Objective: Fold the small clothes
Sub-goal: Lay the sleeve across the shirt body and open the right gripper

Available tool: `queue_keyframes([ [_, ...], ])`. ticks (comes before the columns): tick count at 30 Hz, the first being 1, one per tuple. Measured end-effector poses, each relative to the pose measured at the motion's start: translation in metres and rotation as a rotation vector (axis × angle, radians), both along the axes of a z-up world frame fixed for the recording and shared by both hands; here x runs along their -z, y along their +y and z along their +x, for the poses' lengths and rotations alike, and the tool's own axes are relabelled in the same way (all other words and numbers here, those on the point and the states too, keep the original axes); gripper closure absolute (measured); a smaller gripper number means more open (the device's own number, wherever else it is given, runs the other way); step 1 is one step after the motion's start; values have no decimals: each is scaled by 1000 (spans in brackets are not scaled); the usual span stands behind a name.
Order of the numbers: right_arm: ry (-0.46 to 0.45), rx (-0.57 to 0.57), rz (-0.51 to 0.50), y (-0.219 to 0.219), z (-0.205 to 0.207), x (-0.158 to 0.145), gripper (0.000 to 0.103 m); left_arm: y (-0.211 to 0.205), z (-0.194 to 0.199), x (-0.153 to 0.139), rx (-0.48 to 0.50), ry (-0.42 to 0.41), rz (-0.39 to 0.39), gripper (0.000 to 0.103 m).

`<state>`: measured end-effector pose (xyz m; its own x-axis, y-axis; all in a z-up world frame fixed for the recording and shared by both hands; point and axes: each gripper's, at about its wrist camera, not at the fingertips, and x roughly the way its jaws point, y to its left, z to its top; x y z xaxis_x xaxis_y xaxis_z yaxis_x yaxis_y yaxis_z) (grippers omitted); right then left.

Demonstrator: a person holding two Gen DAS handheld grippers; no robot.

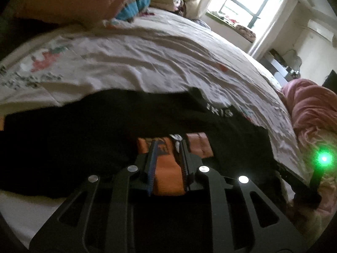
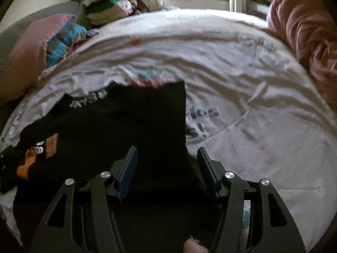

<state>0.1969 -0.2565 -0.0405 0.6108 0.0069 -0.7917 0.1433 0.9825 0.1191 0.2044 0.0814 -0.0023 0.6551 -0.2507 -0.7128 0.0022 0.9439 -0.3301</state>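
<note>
A black garment with an orange print [image 1: 84, 130] lies on the white bed sheet [image 1: 137, 52]. My left gripper [image 1: 167, 145] is shut on the garment, pinching a fold of its orange printed part [image 1: 166, 175] between the fingers. In the right wrist view the same black garment [image 2: 126, 126] spreads to the left and middle, its orange print [image 2: 50, 145] at the left. My right gripper [image 2: 167, 154] is open with its jaws wide apart over the garment's right edge, holding nothing. The right gripper's green light [image 1: 324, 159] shows in the left wrist view.
A pink blanket [image 2: 305, 31] lies bunched on the right side of the bed. A pink pillow [image 2: 27, 52] and blue striped cloth [image 2: 63, 40] lie at the left, with stacked clothes [image 2: 105, 8] behind. A window [image 1: 242, 2] stands beyond the bed.
</note>
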Motion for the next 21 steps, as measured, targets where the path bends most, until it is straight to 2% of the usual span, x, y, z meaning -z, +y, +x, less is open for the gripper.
queue_keyframes([
  [3,23,-19,32,-4,6,12,46,-4,-3,-7,7,-28,10,90],
  [4,30,-19,34,-5,8,15,54,-9,-4,-9,20,-36,24,90],
  [5,36,-27,50,-7,9,18,78,-14,-4,-10,37,-38,39,90],
  [7,33,-32,45,-10,8,18,89,-25,-3,-5,69,-25,54,90],
  [10,-7,-38,91,-20,0,11,91,-38,1,13,104,28,60,90],
  [12,-20,-27,72,-24,-1,9,91,-44,6,31,106,76,121,90],
  [14,7,-18,55,-24,1,15,91,-43,10,47,97,128,136,90],
  [18,31,-9,3,-19,3,22,88,-33,10,53,86,141,85,89],
  [21,34,2,-28,-19,2,21,79,-29,7,55,86,143,69,89],
])
